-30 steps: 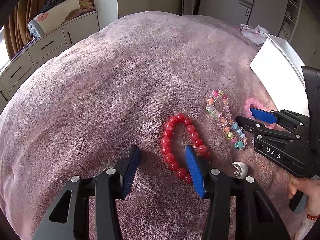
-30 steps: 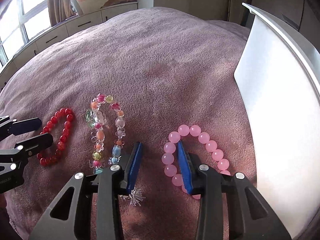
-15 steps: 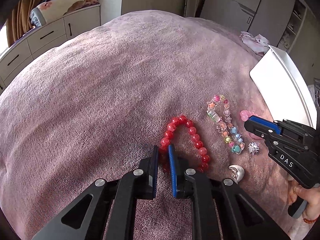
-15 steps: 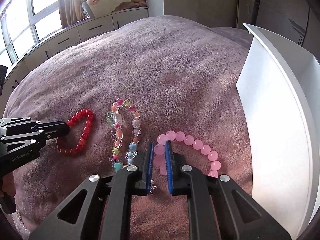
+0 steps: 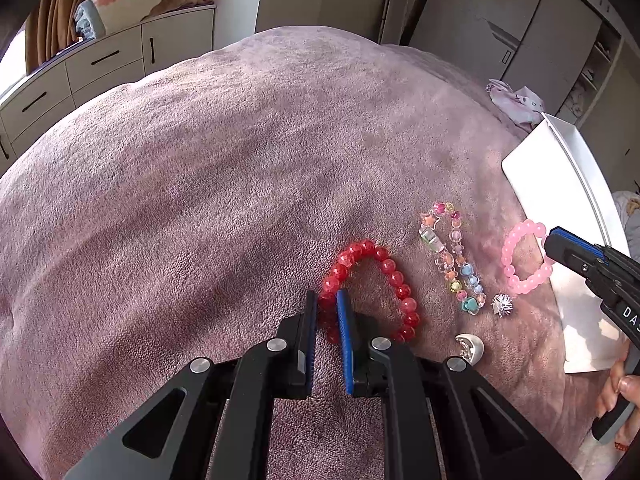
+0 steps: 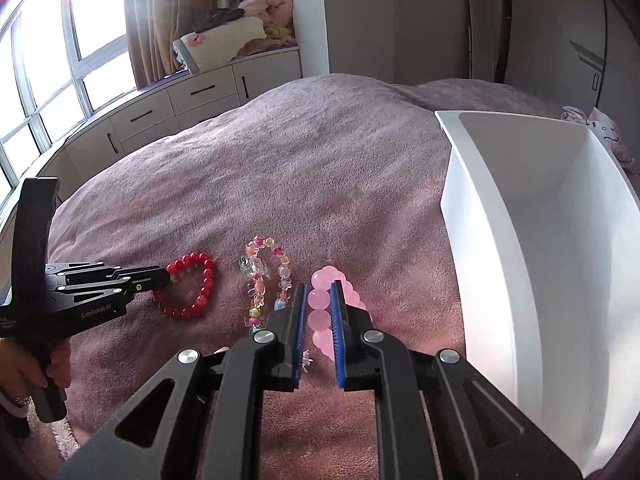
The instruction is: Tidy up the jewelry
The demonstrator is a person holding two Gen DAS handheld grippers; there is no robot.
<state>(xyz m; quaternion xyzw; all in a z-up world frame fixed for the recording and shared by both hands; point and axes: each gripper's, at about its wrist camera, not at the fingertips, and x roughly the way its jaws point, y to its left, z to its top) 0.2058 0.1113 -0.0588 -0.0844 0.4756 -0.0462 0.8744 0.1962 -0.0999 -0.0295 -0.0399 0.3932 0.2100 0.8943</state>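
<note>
Since a second ago, both my grippers have closed. Left gripper [image 5: 327, 306] clamps the red bracelet [image 5: 372, 290], which lies on the mauve blanket [image 5: 200, 200]. Right gripper [image 6: 319, 294] pinches the pink bracelet [image 6: 322, 312], lifted beside the white bin [image 6: 520, 240]. Multicoloured bracelet [image 6: 264, 276] rests between them.

Left gripper [image 5: 327, 304] clamps red bracelet [image 5: 372, 288] (bedspread [image 5: 200, 200]).

Both wrist views close, angled down (fisheye); shared: bedspread [image 5: 224, 184], white bin [image 6: 540, 240].
</note>
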